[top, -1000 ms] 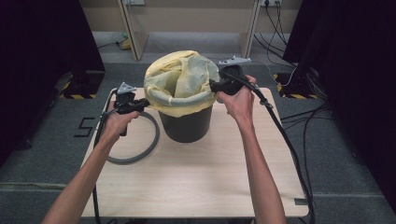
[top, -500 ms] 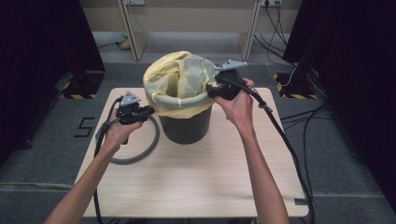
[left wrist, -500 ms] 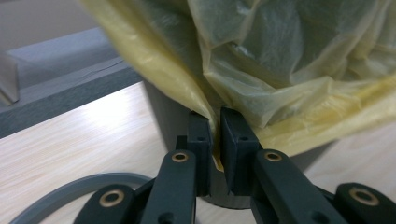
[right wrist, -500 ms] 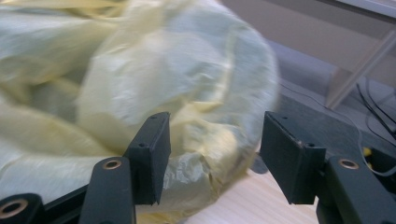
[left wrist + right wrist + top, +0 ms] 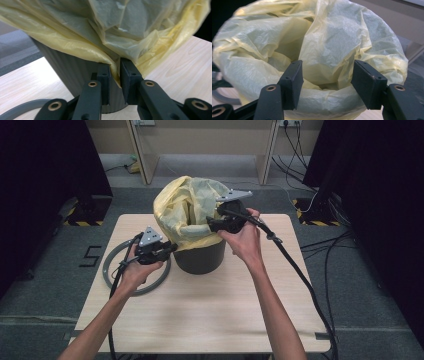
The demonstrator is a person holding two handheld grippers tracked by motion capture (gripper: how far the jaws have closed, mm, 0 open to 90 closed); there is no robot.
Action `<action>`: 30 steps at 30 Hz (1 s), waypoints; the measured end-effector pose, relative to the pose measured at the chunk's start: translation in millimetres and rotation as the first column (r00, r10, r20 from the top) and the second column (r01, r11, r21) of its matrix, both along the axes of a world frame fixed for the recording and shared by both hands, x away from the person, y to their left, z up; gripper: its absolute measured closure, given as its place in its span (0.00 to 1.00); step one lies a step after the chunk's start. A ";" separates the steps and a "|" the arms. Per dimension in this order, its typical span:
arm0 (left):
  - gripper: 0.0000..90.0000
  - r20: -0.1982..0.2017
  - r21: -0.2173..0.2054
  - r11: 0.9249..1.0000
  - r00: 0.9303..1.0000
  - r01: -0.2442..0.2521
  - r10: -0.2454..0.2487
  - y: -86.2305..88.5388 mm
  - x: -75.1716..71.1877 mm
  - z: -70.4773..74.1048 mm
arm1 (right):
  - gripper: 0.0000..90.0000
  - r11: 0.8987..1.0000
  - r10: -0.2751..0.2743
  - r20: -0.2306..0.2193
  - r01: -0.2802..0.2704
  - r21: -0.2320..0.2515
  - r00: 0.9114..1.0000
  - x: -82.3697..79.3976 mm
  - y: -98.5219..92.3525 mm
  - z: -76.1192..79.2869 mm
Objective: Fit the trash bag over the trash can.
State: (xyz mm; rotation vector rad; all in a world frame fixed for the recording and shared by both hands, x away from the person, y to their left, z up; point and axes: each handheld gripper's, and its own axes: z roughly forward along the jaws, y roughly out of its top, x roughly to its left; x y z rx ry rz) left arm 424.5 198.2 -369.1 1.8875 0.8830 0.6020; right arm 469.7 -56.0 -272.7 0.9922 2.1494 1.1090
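A dark grey bin [image 5: 200, 260] stands mid-table, lined with a crumpled yellow bag [image 5: 185, 210] that spills over its rim. My left gripper [image 5: 172, 247] is at the bin's left side. In the left gripper view its jaws [image 5: 115, 75] stand a narrow gap apart with a hanging fold of the bag [image 5: 120, 30] between them. They have just been opening, and a sliver of bin [image 5: 72, 72] shows beside the fold. My right gripper [image 5: 209, 224] is at the right rim, with its jaws [image 5: 327, 80] wide apart before the bag [image 5: 332, 37] and pressing nothing.
A grey ring [image 5: 112, 262] lies flat on the wooden table [image 5: 215, 310] left of the bin, under my left hand; its edge also shows as the ring [image 5: 20, 110] in the left gripper view. Cables trail from both grippers. Floor and desk legs lie beyond the far edge.
My left hand has moved right, over the ring, up to the bag's hanging edge at the bin. My right hand has shifted a little left along the rim.
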 end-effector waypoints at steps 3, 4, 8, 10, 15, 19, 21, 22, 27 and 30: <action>0.86 0.007 -0.005 1.000 1.000 0.012 -0.012 -3.9 -3.7 0.4 | 0.49 1.000 -0.019 -0.005 0.019 -0.008 1.000 4.8 -1.9 -1.5; 0.85 0.007 -0.009 1.000 1.000 0.016 -0.016 -4.8 -4.5 0.6 | 0.50 0.999 -0.030 0.006 0.030 -0.013 1.000 7.1 -3.4 -1.6; 0.70 -0.009 -0.022 0.999 1.000 0.030 -0.030 -4.4 -8.1 2.4 | 0.52 0.998 -0.057 0.031 0.058 -0.033 0.998 14.2 -7.8 -0.3; 0.57 -0.025 -0.064 0.998 0.999 0.022 -0.024 3.6 -11.3 5.6 | 0.53 0.997 -0.059 0.042 0.061 -0.043 0.997 17.6 -10.0 -0.1; 0.39 -0.034 -0.165 0.986 0.999 -0.013 0.007 33.7 -16.6 20.4 | 0.53 0.998 -0.048 0.044 0.050 -0.049 0.998 21.8 -13.9 0.9; 0.37 -0.023 -0.192 0.981 0.999 -0.034 0.030 49.0 -8.7 36.0 | 0.53 0.998 -0.049 0.041 0.051 -0.044 0.998 22.7 -14.5 1.2; 0.37 -0.015 -0.208 0.977 0.999 -0.050 0.048 51.9 -2.7 44.2 | 0.53 0.998 -0.049 0.040 0.050 -0.042 0.998 22.7 -14.5 1.3; 0.37 -0.008 -0.197 0.979 0.998 -0.055 0.055 51.7 0.3 48.4 | 0.53 0.998 -0.048 0.039 0.050 -0.041 0.998 22.7 -14.6 1.3; 0.36 0.003 -0.174 0.980 0.995 -0.100 0.102 48.2 18.8 66.6 | 0.52 0.998 -0.045 0.035 0.046 -0.039 0.998 22.3 -14.8 1.5; 0.37 -0.004 -0.205 0.970 0.991 -0.130 0.132 49.0 31.3 76.0 | 0.52 0.998 -0.043 0.034 0.045 -0.041 0.999 21.5 -14.6 1.4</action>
